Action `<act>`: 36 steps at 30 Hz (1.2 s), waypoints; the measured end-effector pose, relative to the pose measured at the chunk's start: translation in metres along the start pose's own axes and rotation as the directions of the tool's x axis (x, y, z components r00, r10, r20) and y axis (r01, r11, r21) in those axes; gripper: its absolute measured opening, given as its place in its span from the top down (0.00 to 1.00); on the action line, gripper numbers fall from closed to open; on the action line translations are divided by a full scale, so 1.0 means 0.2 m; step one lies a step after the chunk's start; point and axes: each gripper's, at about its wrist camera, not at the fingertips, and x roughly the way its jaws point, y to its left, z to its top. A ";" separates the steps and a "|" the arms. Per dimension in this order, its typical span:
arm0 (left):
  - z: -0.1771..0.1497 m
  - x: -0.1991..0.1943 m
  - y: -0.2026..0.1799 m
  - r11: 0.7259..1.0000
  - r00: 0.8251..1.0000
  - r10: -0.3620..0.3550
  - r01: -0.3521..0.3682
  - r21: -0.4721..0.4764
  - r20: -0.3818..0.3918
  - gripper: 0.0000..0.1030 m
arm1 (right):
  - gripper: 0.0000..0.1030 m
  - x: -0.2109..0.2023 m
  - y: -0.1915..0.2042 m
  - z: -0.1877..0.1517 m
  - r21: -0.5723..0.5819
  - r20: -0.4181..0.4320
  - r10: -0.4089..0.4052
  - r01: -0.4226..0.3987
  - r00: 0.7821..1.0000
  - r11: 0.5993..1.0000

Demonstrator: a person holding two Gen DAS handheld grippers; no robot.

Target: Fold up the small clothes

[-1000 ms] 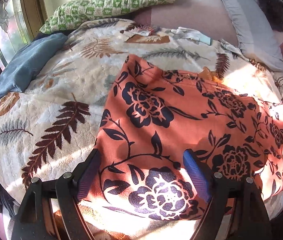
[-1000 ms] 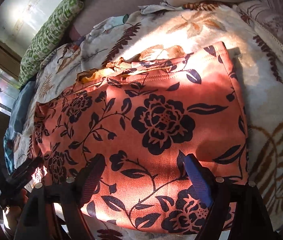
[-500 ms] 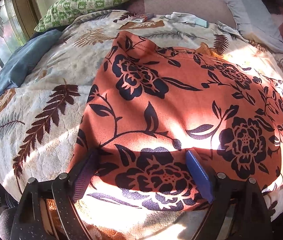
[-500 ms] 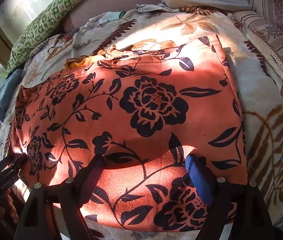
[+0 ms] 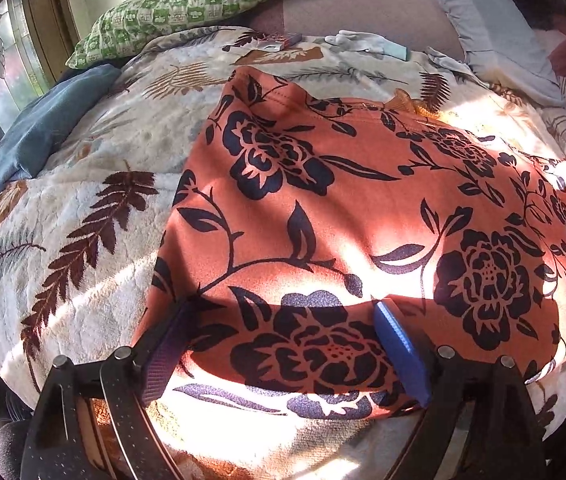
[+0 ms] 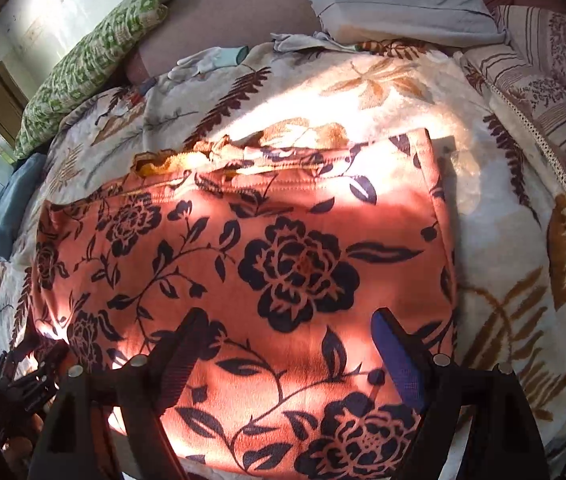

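Note:
An orange garment with a black flower print [image 5: 363,216] lies spread flat on the leaf-patterned blanket; it also shows in the right wrist view [image 6: 275,264]. My left gripper [image 5: 283,336] is open and empty, its blue-padded fingers straddling the garment's near left edge just above the cloth. My right gripper [image 6: 283,344] is open and empty, over the garment's near right part. The left gripper shows at the lower left of the right wrist view [image 6: 39,376]. A yellow-orange trim [image 6: 171,160] peeks out at the garment's far edge.
The leaf-patterned blanket [image 5: 83,216] covers the bed. A green checked pillow [image 5: 203,4] and a grey pillow [image 5: 483,12] lie at the far side. A blue cloth [image 5: 43,128] lies far left by the window. White gloves [image 5: 367,42] lie beyond the garment.
Both grippers have come lower and nearer to the garment's near edge, staying open. The garment has not visibly moved.

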 end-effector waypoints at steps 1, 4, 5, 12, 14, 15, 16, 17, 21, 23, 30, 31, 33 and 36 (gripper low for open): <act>0.00 0.00 0.00 1.000 1.000 -0.003 0.003 0.000 0.000 0.11 | 0.17 0.02 -0.02 0.06 0.000 0.010 -0.009 0.009 1.000 1.000; 0.00 0.01 0.01 1.000 1.000 -0.014 0.014 0.003 0.002 0.09 | 0.17 0.16 -0.08 0.24 0.017 -0.009 -0.050 0.050 0.999 0.999; 0.00 0.01 0.01 1.000 1.000 -0.016 0.016 0.004 0.003 0.08 | 0.17 0.23 -0.11 0.28 0.039 -0.027 -0.053 0.054 0.998 0.998; 0.01 0.02 0.01 0.999 0.999 -0.031 0.030 0.018 0.009 0.04 | 0.16 0.15 -0.21 0.28 0.152 0.000 0.103 -0.102 0.995 0.983; 0.00 0.02 0.01 0.999 0.999 -0.031 0.030 0.015 0.017 0.03 | 0.16 0.00 -0.24 0.17 0.185 0.042 0.166 -0.171 0.985 0.968; 0.00 0.02 0.01 0.999 0.999 -0.031 0.031 0.015 0.019 0.03 | 0.16 -0.07 -0.27 0.09 0.216 0.055 0.204 -0.211 0.977 0.953; 0.00 0.02 0.01 0.999 0.999 -0.033 0.033 0.015 0.021 0.03 | 0.16 -0.13 -0.30 -0.01 0.253 0.060 0.249 -0.256 0.967 0.933; 0.00 0.02 0.01 0.999 0.999 -0.036 0.036 0.015 0.023 0.03 | 0.16 -0.19 -0.33 -0.11 0.293 0.067 0.299 -0.305 0.952 0.906; 0.00 0.02 0.01 0.999 0.999 -0.040 0.040 0.014 0.013 0.03 | 0.16 -0.28 -0.42 -0.54 0.452 0.099 0.487 -0.475 0.868 0.755; 0.01 0.02 0.01 0.999 0.999 -0.038 0.038 0.014 -0.001 0.03 | 0.16 -0.23 -0.45 -0.67 0.513 0.095 0.518 -0.488 0.850 0.706; 0.07 -0.12 -0.01 0.995 0.996 -0.091 0.091 -0.032 0.014 0.03 | 0.16 -0.05 -0.60 -0.69 0.647 0.201 0.543 -0.526 0.816 0.552; 0.09 -0.14 -0.03 0.994 0.994 -0.103 0.103 -0.028 0.023 0.03 | 0.16 -0.03 -0.61 -0.68 0.659 0.200 0.536 -0.517 0.820 0.545; 0.10 -0.19 -0.08 0.992 0.991 -0.123 0.124 -0.010 0.048 0.03 | 0.17 -0.02 -0.64 -0.67 0.674 0.218 0.524 -0.516 0.823 0.530; 0.12 -0.18 -0.19 0.991 0.989 -0.134 0.132 0.036 0.057 0.03 | 0.22 -0.05 -0.67 -0.67 0.669 0.258 0.486 -0.518 0.835 0.533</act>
